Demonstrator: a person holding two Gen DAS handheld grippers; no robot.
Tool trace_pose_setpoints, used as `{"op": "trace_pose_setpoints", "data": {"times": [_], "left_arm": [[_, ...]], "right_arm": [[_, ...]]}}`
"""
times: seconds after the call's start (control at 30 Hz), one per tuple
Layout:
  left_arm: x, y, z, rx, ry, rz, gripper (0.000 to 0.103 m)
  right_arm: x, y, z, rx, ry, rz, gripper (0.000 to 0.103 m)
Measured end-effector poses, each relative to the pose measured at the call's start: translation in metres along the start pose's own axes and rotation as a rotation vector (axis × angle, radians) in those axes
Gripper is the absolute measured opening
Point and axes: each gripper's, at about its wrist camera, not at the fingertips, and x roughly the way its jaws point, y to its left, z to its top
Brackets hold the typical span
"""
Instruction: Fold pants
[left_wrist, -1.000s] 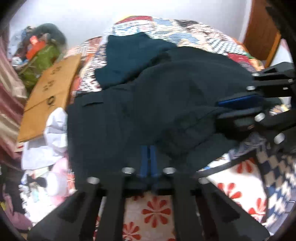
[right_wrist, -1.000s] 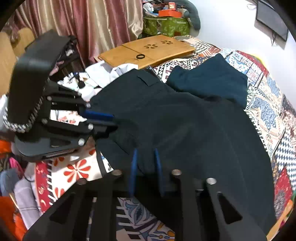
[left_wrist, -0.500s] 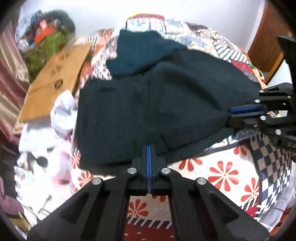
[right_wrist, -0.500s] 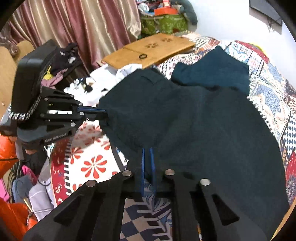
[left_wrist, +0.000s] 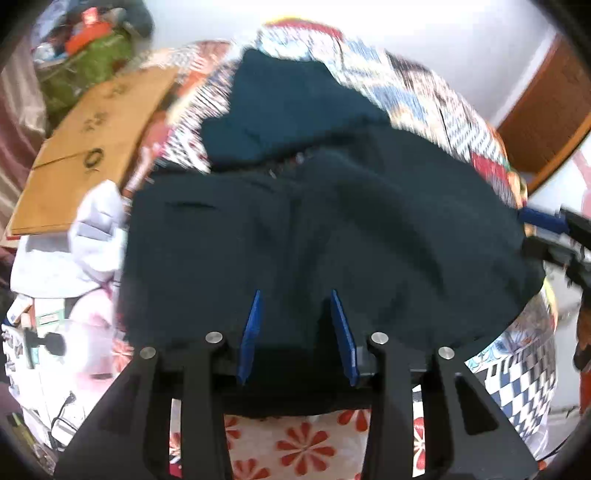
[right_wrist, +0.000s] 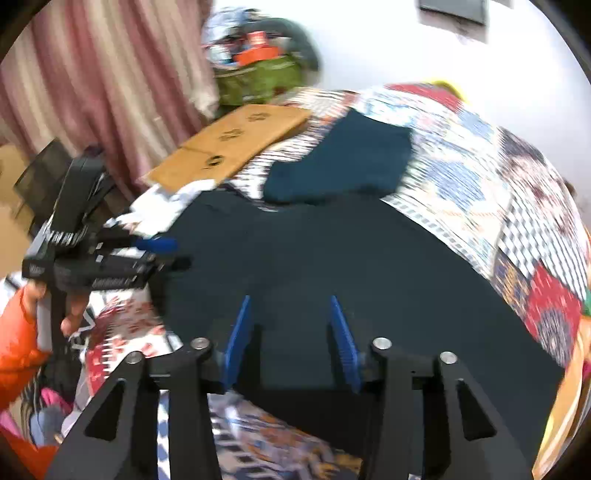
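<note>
Dark navy pants (left_wrist: 332, 236) lie spread over a patchwork bedspread (left_wrist: 424, 92); they also fill the right wrist view (right_wrist: 351, 266). My left gripper (left_wrist: 295, 314) is open, its blue fingers apart over the near edge of the pants. My right gripper (right_wrist: 288, 317) is open too, above the pants' near edge. The left gripper shows at the left of the right wrist view (right_wrist: 155, 251), at the pants' left edge. The right gripper shows at the right of the left wrist view (left_wrist: 543, 225).
A folded teal garment (left_wrist: 288, 107) lies beyond the pants. A wooden lap tray (left_wrist: 88, 147) and white clothes (left_wrist: 92, 236) sit to the left. A green bag (right_wrist: 258, 77) and pink curtain (right_wrist: 92, 85) stand behind. A red flower-print cover (left_wrist: 303, 443) lies at the near edge.
Both grippers were shut on the pants' edge half a second ago and have now opened, letting the fabric go. The pants have settled flat on the bed.
</note>
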Motion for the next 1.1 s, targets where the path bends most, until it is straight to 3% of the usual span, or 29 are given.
{"op": "trace_pose_setpoints", "data": {"times": [0.07,0.17,0.23,0.43,0.57,0.83,0.97,1.1], "left_arm": [[0.011,-0.013,-0.01,0.049,0.014,0.055,0.043],[0.008,-0.028,-0.026,0.106,-0.029,0.155,0.044],[0.003,-0.031,-0.034,0.112,-0.047,0.182,0.044],[-0.008,-0.02,-0.029,0.071,-0.011,0.139,0.045],[-0.021,-0.013,-0.011,0.017,-0.044,0.135,0.054],[-0.015,-0.04,0.03,0.047,-0.074,0.115,0.066],[0.0,-0.057,0.04,0.076,-0.051,0.098,0.068],[0.019,-0.072,0.041,0.107,-0.02,0.114,0.069]], "right_arm": [[0.005,-0.014,-0.01,0.032,0.019,-0.052,0.048],[0.018,-0.032,-0.034,0.065,0.088,-0.11,0.049],[0.01,-0.041,-0.048,0.114,0.034,-0.089,0.053],[-0.022,-0.066,-0.067,0.262,-0.047,-0.105,0.053],[-0.055,-0.104,-0.092,0.407,-0.109,-0.156,0.053],[-0.099,-0.179,-0.177,0.748,-0.123,-0.27,0.053],[-0.104,-0.203,-0.21,0.899,-0.14,-0.247,0.053],[-0.096,-0.214,-0.218,0.956,-0.168,-0.217,0.053]]}}
